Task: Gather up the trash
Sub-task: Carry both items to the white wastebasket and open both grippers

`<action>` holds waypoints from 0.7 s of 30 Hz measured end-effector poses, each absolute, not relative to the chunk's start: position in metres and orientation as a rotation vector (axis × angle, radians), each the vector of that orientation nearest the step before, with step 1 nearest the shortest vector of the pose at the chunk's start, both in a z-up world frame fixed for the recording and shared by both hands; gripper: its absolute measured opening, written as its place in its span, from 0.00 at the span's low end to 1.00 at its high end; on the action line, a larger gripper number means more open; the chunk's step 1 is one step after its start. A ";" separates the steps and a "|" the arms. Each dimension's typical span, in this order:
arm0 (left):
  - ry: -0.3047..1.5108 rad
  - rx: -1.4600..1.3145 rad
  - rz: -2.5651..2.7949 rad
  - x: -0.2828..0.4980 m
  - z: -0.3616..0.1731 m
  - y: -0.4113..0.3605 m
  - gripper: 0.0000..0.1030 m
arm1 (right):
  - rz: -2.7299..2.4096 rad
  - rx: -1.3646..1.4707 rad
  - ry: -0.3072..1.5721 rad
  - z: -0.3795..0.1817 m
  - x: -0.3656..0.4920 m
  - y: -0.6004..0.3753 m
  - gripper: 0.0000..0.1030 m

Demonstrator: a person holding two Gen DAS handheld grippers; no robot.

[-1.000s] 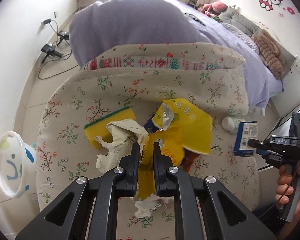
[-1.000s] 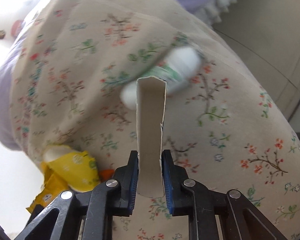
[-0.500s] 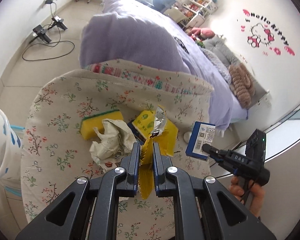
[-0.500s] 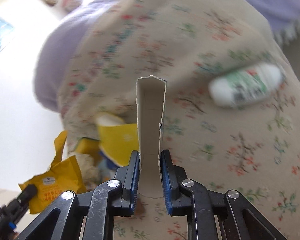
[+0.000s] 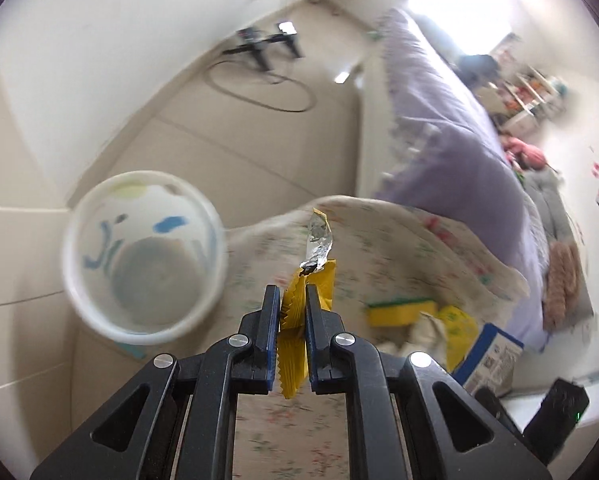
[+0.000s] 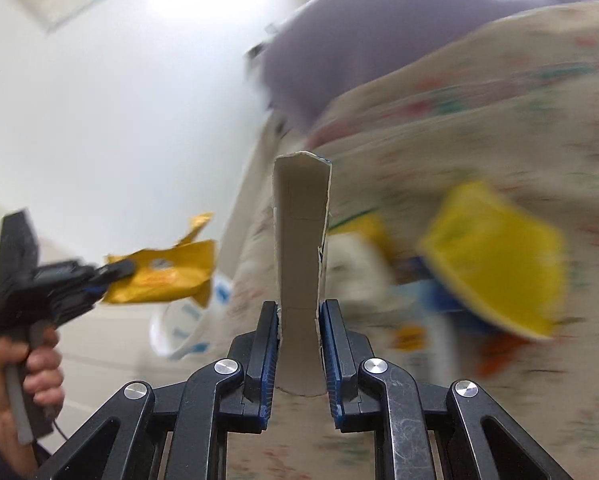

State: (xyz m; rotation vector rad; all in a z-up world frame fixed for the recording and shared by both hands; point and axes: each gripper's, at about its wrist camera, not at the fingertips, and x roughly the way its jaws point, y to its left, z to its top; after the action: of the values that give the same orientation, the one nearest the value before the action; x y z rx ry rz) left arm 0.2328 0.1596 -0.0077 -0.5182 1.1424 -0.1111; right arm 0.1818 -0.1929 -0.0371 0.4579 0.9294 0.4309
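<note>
My left gripper (image 5: 292, 300) is shut on a yellow snack wrapper (image 5: 293, 344) with a torn silver end, held in the air to the right of the white bin (image 5: 143, 256) on the floor. In the right wrist view the left gripper (image 6: 115, 272) holds the wrapper (image 6: 163, 276) above the bin (image 6: 179, 328). My right gripper (image 6: 301, 312) is shut on a flattened cardboard box (image 6: 301, 240), blue and white outside (image 5: 489, 356), held over the floral table (image 6: 499, 120).
On the floral cloth lie a yellow sponge (image 5: 399, 312), crumpled paper (image 6: 351, 264), a yellow packet (image 6: 495, 256) and small orange scraps (image 6: 495, 356). A purple bed (image 5: 451, 120) stands behind. Cables and a tripod (image 5: 267, 48) lie on the floor by the wall.
My left gripper has swung left off the table with the yellow wrapper, bringing the bin close in view. My right gripper has swung left with the box toward the trash pile.
</note>
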 end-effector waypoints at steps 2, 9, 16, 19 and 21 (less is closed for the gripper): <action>1.148 -0.537 -0.063 0.236 -0.013 0.181 0.12 | 0.480 0.409 0.957 -0.042 0.193 -0.156 0.19; 1.179 -0.517 0.108 0.250 -0.035 0.231 0.12 | 0.617 0.347 1.013 -0.062 0.232 -0.043 0.19; 1.188 -0.520 0.196 0.252 -0.039 0.259 0.45 | 0.672 0.258 1.064 -0.094 0.272 0.053 0.21; 1.137 -0.492 0.195 0.250 -0.023 0.262 0.49 | 0.676 0.205 1.095 -0.115 0.284 0.084 0.25; 1.118 -0.476 0.205 0.248 -0.018 0.264 0.49 | 0.668 0.167 1.118 -0.125 0.290 0.099 0.28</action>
State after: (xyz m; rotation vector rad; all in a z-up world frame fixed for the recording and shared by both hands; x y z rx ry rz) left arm 0.2481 0.2637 -0.0175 -0.4763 1.1184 0.2049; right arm 0.2901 0.0995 -0.1253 0.1671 1.1183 0.6680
